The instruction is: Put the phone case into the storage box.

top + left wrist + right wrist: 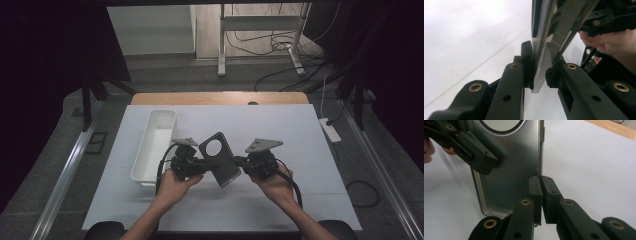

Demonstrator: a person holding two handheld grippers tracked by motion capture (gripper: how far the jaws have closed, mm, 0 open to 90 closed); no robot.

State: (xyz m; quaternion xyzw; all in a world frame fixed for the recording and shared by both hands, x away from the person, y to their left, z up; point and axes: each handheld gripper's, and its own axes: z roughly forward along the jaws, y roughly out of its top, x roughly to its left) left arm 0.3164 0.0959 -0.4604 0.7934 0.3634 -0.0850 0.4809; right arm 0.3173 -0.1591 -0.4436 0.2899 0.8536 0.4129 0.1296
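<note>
Your left tool (200,167) clamps the phone case (220,159) from nine o'clock. Your right tool (241,162) pinches its three o'clock edge, above the table (280,130).

A long white tray (150,150) lies on the white table top (280,130), left of centre. A white power strip (330,130) rests on the grey floor (390,165) at right, among loose cables (270,42).

Left gripper (202,167) jaws pinched in, right gripper (239,161) jaws clamped tight — tips facing inward
</note>
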